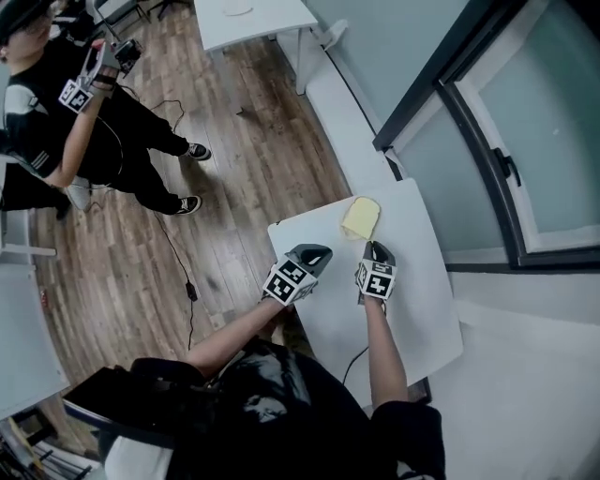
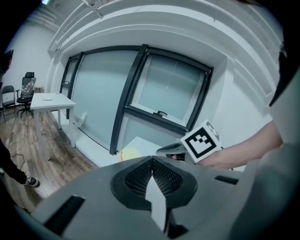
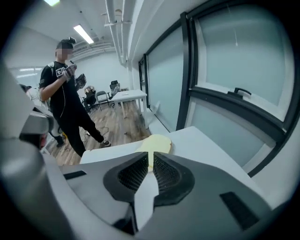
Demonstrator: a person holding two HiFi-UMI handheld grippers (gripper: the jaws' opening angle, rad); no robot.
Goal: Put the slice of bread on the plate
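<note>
A pale yellow slice of bread [image 1: 360,217] lies flat at the far end of the small white table [image 1: 412,309]. I cannot tell a plate apart from it. It also shows in the left gripper view [image 2: 130,153] and the right gripper view [image 3: 155,142]. My right gripper [image 1: 377,247] hangs above the table just short of the bread, with only a narrow slit between its jaws [image 3: 151,155] and nothing in it. My left gripper [image 1: 323,251] hovers at the table's left edge with its jaws [image 2: 152,159] closed together and empty. The right gripper's marker cube [image 2: 200,139] shows beyond the left jaws.
A dark-framed window wall [image 1: 506,141] and a low white ledge [image 1: 347,112] run along the table's far side. Another person [image 1: 84,122] holding grippers stands on the wood floor at the left. A cable [image 1: 183,272] trails across the floor. A second white table [image 1: 253,19] stands farther off.
</note>
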